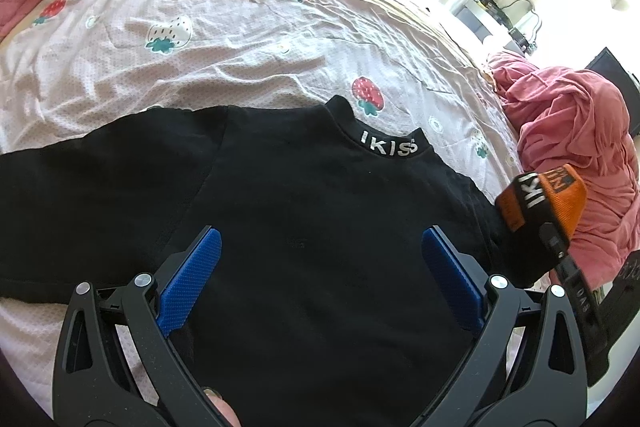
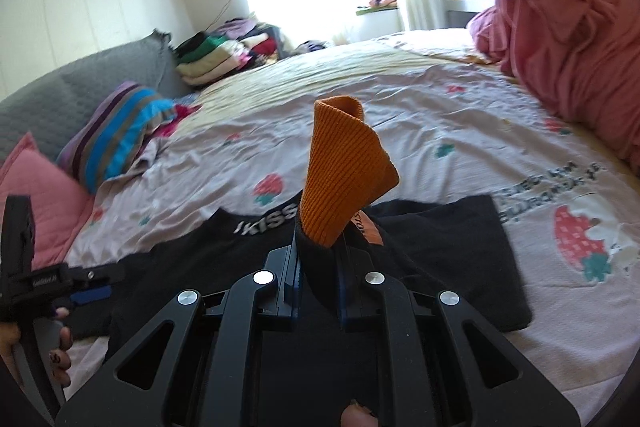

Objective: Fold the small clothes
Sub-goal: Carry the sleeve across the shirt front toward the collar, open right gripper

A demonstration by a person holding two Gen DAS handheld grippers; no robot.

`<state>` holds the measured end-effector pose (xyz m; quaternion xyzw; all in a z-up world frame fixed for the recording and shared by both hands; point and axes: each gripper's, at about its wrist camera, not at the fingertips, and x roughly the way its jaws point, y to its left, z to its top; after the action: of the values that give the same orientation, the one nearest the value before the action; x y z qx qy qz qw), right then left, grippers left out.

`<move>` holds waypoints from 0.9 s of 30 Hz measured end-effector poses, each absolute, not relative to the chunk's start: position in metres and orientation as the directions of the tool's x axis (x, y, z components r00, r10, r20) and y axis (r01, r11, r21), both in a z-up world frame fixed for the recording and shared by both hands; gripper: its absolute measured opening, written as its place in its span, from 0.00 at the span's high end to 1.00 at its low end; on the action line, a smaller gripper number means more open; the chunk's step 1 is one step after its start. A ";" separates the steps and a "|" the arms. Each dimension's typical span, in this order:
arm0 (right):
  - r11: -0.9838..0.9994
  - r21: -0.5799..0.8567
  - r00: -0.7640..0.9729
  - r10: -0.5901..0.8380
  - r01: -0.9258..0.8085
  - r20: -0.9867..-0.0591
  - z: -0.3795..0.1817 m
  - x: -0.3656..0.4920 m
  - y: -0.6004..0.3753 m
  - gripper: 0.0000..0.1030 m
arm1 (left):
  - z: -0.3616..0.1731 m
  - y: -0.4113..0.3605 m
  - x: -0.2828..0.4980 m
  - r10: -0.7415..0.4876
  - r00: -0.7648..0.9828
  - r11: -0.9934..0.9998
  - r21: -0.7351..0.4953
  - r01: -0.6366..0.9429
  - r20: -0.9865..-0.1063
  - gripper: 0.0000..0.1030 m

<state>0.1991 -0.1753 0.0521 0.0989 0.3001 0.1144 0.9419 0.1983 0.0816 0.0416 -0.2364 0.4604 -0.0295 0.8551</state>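
The black top (image 1: pixel 304 211) lies flat on the bed (image 1: pixel 240 39), ready for folding. The right gripper (image 2: pixel 320 267) pinches its orange cuff (image 2: pixel 344 163), lifting that sleeve. The left gripper (image 1: pixel 320 267) waits wide above, holding nothing.

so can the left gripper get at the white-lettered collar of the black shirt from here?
Probably yes: left gripper is open above the black shirt, bare fabric up to the collar; the right gripper holds the orange cuff off to the side.

Orange cuff (image 2: pixel 344 167) in right claw (image 2: pixel 319 267)
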 end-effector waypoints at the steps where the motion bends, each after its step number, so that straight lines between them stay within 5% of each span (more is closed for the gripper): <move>1: 0.951 0.257 0.785 0.290 -0.172 -0.548 0.049 0.199 -0.168 0.88 | 0.040 0.083 0.199 -0.270 0.573 0.884 -0.435 -0.172 -0.774 0.09; 13: 0.920 0.272 0.688 0.392 -0.283 -0.610 0.023 0.206 -0.117 0.85 | 0.022 0.093 0.203 -0.315 0.549 0.851 -0.487 -0.199 -0.775 0.09; 19: 0.897 0.307 0.650 0.443 -0.319 -0.618 0.015 0.199 -0.106 0.67 | 0.013 0.091 0.203 -0.359 0.551 0.821 -0.536 -0.197 -0.753 0.09; 25: 0.889 0.288 0.655 0.457 -0.355 -0.602 0.024 0.186 -0.109 0.64 | 0.006 0.090 0.203 -0.406 0.549 0.789 -0.583 -0.193 -0.731 0.10; 27: 0.895 0.282 0.668 0.445 -0.345 -0.596 0.028 0.184 -0.116 0.63 | 0.000 0.086 0.204 -0.409 0.526 0.797 -0.572 -0.192 -0.746 0.17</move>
<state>0.1838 -0.1158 0.0283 0.0725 0.3448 0.2172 0.9103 0.2043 0.0858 -0.0002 -0.3113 0.4825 -0.0667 0.8160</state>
